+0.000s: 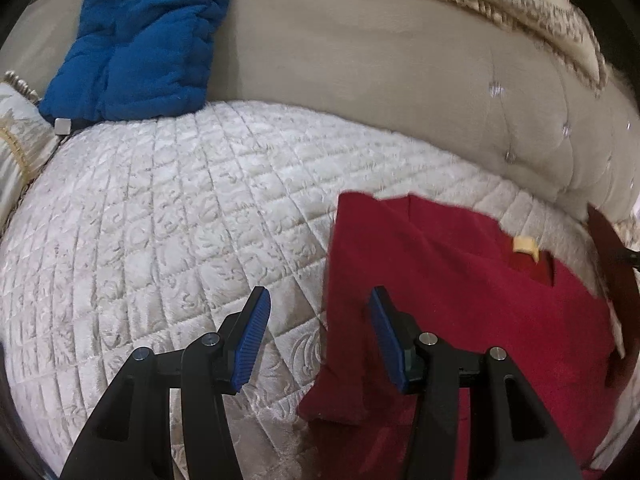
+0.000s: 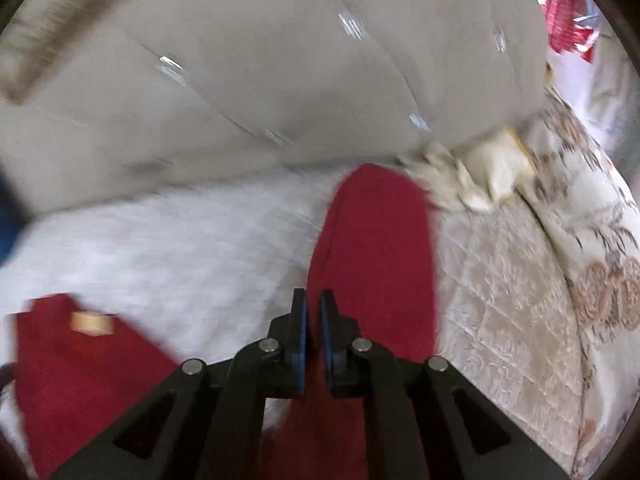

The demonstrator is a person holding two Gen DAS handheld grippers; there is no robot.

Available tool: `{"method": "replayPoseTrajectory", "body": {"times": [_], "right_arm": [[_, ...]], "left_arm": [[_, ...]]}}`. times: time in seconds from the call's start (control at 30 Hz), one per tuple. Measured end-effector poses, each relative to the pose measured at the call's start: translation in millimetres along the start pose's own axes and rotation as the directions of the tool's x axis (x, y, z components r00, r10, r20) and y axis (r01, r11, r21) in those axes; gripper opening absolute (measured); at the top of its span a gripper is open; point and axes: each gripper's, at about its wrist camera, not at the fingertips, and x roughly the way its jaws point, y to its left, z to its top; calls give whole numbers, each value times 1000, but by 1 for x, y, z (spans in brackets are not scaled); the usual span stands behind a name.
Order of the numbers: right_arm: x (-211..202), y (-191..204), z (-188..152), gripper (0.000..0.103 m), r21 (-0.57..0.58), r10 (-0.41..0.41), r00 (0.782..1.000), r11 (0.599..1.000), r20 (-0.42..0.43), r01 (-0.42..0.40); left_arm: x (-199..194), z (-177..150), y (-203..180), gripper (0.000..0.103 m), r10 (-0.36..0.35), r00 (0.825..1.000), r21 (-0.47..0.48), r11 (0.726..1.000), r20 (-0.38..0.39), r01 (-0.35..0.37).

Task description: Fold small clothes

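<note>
left gripper [image 1: 318, 308]: jaws wide apart, nothing between them; hovering over the left edge of the red garment, blue pads [image 1: 252, 340] clear of the fabric.
right gripper [image 2: 313, 312]: jaws nearly together, narrow gap; red fabric runs up from under and between the fingers, looks pinched, but blur makes contact hard to confirm.
red garment [image 1: 460, 300]: lying on the quilted cover [image 1: 160, 220], right of centre in the left wrist view; tan neck label [image 1: 525, 246] showing near its upper edge; lower left corner folded into a flap.
red garment, right view: a long strip [image 2: 376, 260] stretches away from the right gripper toward the sofa back; main body [image 2: 72, 372] with label sits low left.
sofa back [image 1: 380, 80]: beige, tufted, behind the cover.
blue blanket [image 1: 148, 36]: draped on the sofa back, upper left, well apart from the garment.
patterned cushion [image 1: 500, 4]: upper right, on the sofa back.
floral fabric [image 2: 592, 240]: right of the cover in the right wrist view.
</note>
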Motion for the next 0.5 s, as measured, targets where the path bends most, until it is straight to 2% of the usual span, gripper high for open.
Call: {"method": "replayPoseTrajectory", "body": {"times": [0.1,0.17,0.2,0.27,0.33,0.37,0.4,0.43,0.5], "right_arm": [[-50,35,0,6,-71,177,983,982,53,-173],[-74,72,-3,7,-156,306,951,943,53,-295],[-82,98,-9,7,-213,372,928,910,35,-356],[-81,136,-22,7,-288,445,895,856,-16,-430],[-67,172,-43,11,-328,487,869,810,-86,-486],[-58,184,-53,24,-338,490,861,795,-133,-504],[-42,196,-68,46,-340,456,865,796,-209,-502],[-33,200,-78,52,-327,425,870,809,-249,-489],[-22,189,-92,53,-286,420,866,824,-272,-490]], "left_arm": [[-14,3,9,30,-37,998,-46,998,54,39],[-20,5,13,30,-54,996,-71,996,76,60],[-22,6,15,30,-63,995,-82,994,83,70],[-25,7,21,30,-86,992,-111,989,97,97],[-26,8,25,30,-102,989,-127,985,108,115],[-27,8,26,30,-105,988,-132,984,109,119],[-26,9,27,30,-108,989,-134,984,105,122],[-26,8,27,30,-115,988,-132,983,102,128],[-26,8,24,30,-134,986,-123,982,97,145]]}}
